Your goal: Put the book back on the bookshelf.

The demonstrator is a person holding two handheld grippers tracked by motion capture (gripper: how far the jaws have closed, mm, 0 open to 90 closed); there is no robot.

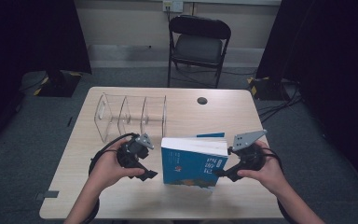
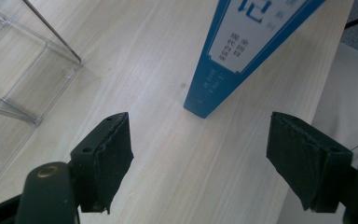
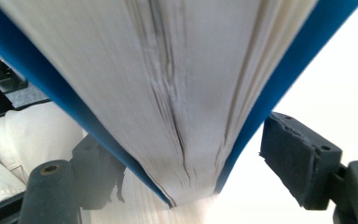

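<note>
The clear acrylic rack (image 1: 130,116) sits near the table's (image 1: 242,116) left edge. The left gripper (image 1: 145,173) is open beside the spine of the upright blue book (image 1: 193,164), which stands near the front edge. The right gripper (image 1: 221,173) straddles the book's page edge; whether its pads press on the covers cannot be told.

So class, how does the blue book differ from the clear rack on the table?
Colour: the book is opaque, blue with white page edges, while the rack is see-through.
Build: the book is one solid block; the rack is hollow, split by dividers into empty slots.
Place: the book stands nearer the person's edge; the rack sits farther back and to the left.
Shared: both stand on the wooden table.
</note>
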